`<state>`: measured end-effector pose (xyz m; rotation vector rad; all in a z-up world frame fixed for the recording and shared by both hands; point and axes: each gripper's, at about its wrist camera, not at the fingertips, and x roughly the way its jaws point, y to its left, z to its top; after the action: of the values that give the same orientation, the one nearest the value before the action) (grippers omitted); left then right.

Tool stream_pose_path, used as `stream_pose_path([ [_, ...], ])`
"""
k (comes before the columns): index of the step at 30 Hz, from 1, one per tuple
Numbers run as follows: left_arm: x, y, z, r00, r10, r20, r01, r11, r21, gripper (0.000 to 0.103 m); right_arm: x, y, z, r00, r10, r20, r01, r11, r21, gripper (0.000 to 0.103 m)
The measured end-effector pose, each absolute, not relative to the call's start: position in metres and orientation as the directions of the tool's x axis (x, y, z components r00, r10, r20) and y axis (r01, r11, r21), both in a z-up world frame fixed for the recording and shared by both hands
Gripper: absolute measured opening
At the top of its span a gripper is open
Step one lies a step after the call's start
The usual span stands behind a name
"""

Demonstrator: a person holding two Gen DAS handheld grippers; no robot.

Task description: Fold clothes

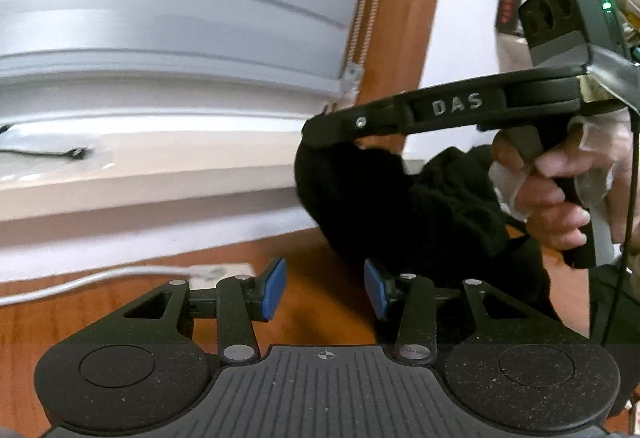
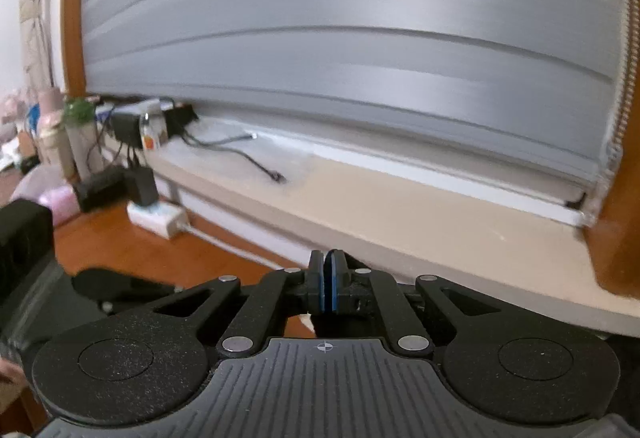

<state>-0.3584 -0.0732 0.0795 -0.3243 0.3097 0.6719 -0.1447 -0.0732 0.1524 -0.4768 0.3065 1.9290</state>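
Risk first: I judge the main hazard to be a one-point grip. The black garment [image 1: 404,198] hangs bunched from the tip of the right gripper [image 1: 320,130], as the left wrist view shows it, above the wooden table [image 1: 328,258] and right of centre. If the cloth slips from that single pinch, it may drop in a heap and the fold must restart. In the right wrist view the right gripper's blue pads [image 2: 329,288] stand pressed together; no cloth is visible between them there, so how deep the grip sits I cannot tell.

The left gripper [image 1: 325,288] stands partly open with nothing between its pads, near the lower edge of the garment. A second hazard: closing it on a bunched layer rather than an edge would trap a crease.

Orientation: the garment is crumpled, so its long axis is uncertain. The visible mass runs from the gripper tip down and to the right, toward the person's hand [image 1: 560,190]. Window blind [image 2: 360,38] and sill [image 2: 400,206] lie far behind.
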Motion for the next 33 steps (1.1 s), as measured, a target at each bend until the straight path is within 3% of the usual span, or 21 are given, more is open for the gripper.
stream_pose_path([
  [7, -0.359, -0.067, 0.065, 0.706, 0.558, -0.437, -0.675, 0.717, -0.176, 0.047, -0.121, -0.087, 0.139, -0.294, 0.820, -0.491, -0.928, -0.367, -0.057, 0.017],
  [11, -0.347, -0.060, 0.057, 0.680, 0.564, -0.468, -0.691, 0.706, -0.153, 0.048, -0.090, -0.102, 0.121, -0.239, 0.816, -0.526, -0.941, -0.329, -0.083, 0.029],
  [16, -0.332, -0.043, 0.040, 0.624, 0.588, -0.515, -0.711, 0.700, -0.064, 0.054, -0.062, -0.125, 0.092, -0.162, 0.784, -0.599, -0.946, -0.296, -0.132, 0.031],
  [22, -0.323, -0.012, 0.030, 0.592, 0.597, -0.541, -0.736, 0.675, -0.060, 0.061, -0.039, -0.167, 0.076, -0.142, 0.773, -0.618, -0.951, -0.279, -0.132, 0.044],
  [27, -0.305, 0.008, 0.024, 0.582, 0.568, -0.582, -0.729, 0.681, -0.064, 0.060, -0.031, -0.204, 0.076, -0.175, 0.771, -0.612, -0.946, -0.304, -0.114, 0.046],
  [30, -0.299, 0.014, 0.023, 0.594, 0.549, -0.588, -0.724, 0.683, -0.094, 0.052, -0.035, -0.217, 0.074, -0.190, 0.763, -0.618, -0.931, -0.340, -0.134, 0.047],
  [33, -0.295, 0.019, 0.020, 0.598, 0.540, -0.592, -0.723, 0.683, -0.107, 0.051, -0.042, -0.226, 0.071, -0.203, 0.752, -0.627, -0.904, -0.390, -0.175, 0.050],
])
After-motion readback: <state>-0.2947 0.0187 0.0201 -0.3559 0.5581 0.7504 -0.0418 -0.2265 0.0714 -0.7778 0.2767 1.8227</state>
